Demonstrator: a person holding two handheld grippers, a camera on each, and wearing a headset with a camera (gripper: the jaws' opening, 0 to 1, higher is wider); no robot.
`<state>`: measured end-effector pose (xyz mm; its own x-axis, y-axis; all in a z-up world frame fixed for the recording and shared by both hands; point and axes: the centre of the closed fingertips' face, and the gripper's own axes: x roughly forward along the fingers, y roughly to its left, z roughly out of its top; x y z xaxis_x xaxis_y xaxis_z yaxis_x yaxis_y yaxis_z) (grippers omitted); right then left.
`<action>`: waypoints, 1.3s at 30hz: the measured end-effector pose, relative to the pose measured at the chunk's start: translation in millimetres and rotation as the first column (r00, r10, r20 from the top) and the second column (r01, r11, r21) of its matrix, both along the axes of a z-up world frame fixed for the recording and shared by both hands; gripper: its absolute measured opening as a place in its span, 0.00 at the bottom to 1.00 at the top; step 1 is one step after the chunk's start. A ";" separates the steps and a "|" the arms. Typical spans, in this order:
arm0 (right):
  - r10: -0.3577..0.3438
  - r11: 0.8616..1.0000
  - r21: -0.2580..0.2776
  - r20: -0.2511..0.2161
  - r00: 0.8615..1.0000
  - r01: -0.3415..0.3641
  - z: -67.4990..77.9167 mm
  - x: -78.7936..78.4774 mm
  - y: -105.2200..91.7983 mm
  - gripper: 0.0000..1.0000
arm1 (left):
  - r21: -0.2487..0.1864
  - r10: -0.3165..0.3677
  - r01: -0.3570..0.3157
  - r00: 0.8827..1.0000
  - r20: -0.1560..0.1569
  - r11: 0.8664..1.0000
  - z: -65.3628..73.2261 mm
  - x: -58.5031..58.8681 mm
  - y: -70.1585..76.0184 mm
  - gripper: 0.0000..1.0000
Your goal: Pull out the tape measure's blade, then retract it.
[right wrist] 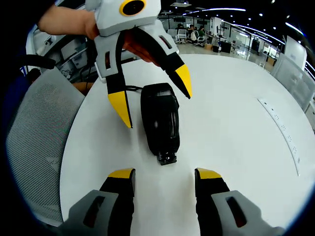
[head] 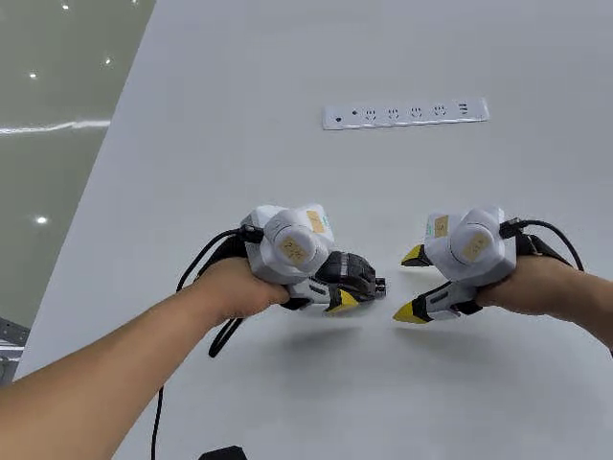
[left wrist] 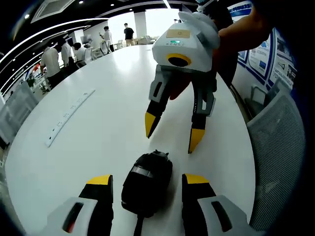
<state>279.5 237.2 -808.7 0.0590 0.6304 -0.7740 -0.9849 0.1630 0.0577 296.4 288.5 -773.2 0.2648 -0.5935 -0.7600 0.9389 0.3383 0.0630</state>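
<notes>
A black tape measure (head: 352,273) lies on the white table (head: 287,172), its blade fully in. My left gripper (head: 352,285) is open and straddles it, with a small gap on each side of the case (left wrist: 147,182) in the left gripper view. The blade end (right wrist: 167,158) points toward my right gripper (right wrist: 165,179). That gripper (head: 412,285) is open and holds nothing, a short way right of the tape measure (right wrist: 160,120). In the left gripper view the right gripper (left wrist: 172,130) faces me just beyond the case. The left gripper (right wrist: 151,93) reaches over the case in the right gripper view.
A white power strip (head: 405,113) lies farther back on the table. A black cable (head: 203,261) trails from the left gripper toward the near edge. Grey mesh chairs (right wrist: 39,142) stand off the table's side. People stand far off in the room (left wrist: 49,61).
</notes>
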 end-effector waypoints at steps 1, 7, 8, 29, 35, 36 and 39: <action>0.002 1.000 -0.001 0.001 1.000 -0.002 -0.1 0.2 0.5 0.45 | 0.003 -0.004 0.004 1.000 0.001 1.000 -0.6 -0.2 -0.4 0.52; 0.040 0.999 0.006 -0.008 0.999 -0.040 -4.8 -1.6 5.5 0.38 | 0.018 -0.030 0.030 1.000 0.004 0.999 -3.3 -1.1 -1.4 0.50; 0.044 0.999 0.005 -0.008 0.999 -0.044 -6.6 -1.8 6.7 0.37 | 0.023 -0.036 0.035 0.999 0.006 0.999 -4.1 -1.1 -1.4 0.50; 0.095 0.995 0.007 0.009 0.995 -0.095 -15.4 1.8 21.6 0.25 | 0.087 -0.133 0.128 0.990 0.054 0.988 -6.5 0.6 -8.2 0.42; 0.095 0.995 0.011 0.018 0.995 -0.095 -15.6 5.3 23.3 0.19 | 0.109 -0.159 0.151 0.985 0.063 0.982 -8.6 0.1 -9.1 0.38; 0.094 0.996 0.012 0.017 0.995 -0.094 -15.7 5.8 23.6 0.18 | 0.113 -0.162 0.155 0.985 0.063 0.981 -9.2 -0.1 -8.9 0.38; 0.100 0.995 0.011 0.025 0.995 -0.100 -15.9 6.2 23.6 0.17 | 0.120 -0.169 0.160 0.983 0.067 0.980 -9.9 0.1 -8.7 0.37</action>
<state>285.7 260.8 -824.5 0.0139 0.6434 -0.7654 -0.9974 0.0633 0.0351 296.6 279.9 -783.1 0.2306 -0.5450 -0.8061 0.9721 0.1662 0.1658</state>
